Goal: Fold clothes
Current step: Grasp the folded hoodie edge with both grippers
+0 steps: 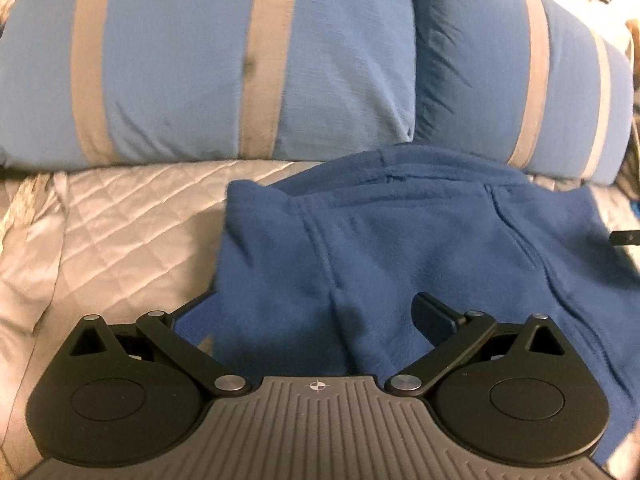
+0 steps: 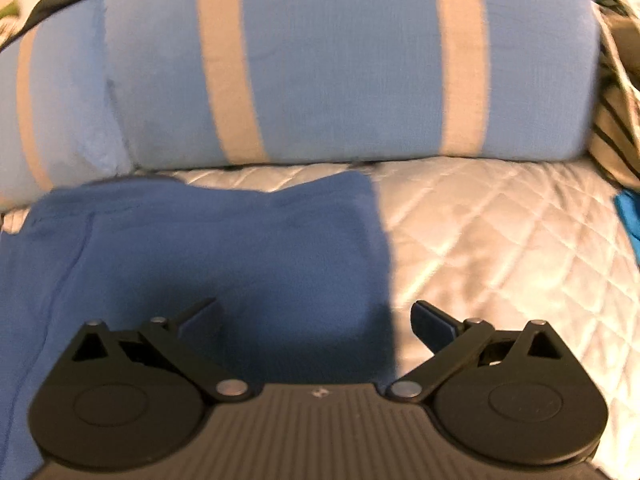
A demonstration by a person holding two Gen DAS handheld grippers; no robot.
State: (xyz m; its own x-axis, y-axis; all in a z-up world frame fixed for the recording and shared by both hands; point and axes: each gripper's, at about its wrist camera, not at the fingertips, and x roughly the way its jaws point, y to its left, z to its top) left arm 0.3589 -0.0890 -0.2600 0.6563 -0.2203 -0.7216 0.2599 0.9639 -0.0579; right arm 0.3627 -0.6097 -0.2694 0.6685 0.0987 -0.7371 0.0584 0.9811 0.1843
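Both grippers [image 1: 316, 316] [image 2: 316, 316] spread, seemingly over blue garment [image 1: 400, 248] edges

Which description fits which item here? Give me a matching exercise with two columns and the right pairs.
Column one:
1. garment
2. pillows
3. quilt
4. left gripper

Column two:
A. silver, diamond-stitched, under everything
B. light blue with grey stripes, along the back
C. open, over the blue fleece
D. dark blue fleece, lying on the bed

Pairs: 1-D, 2-B, 3-A, 4-C
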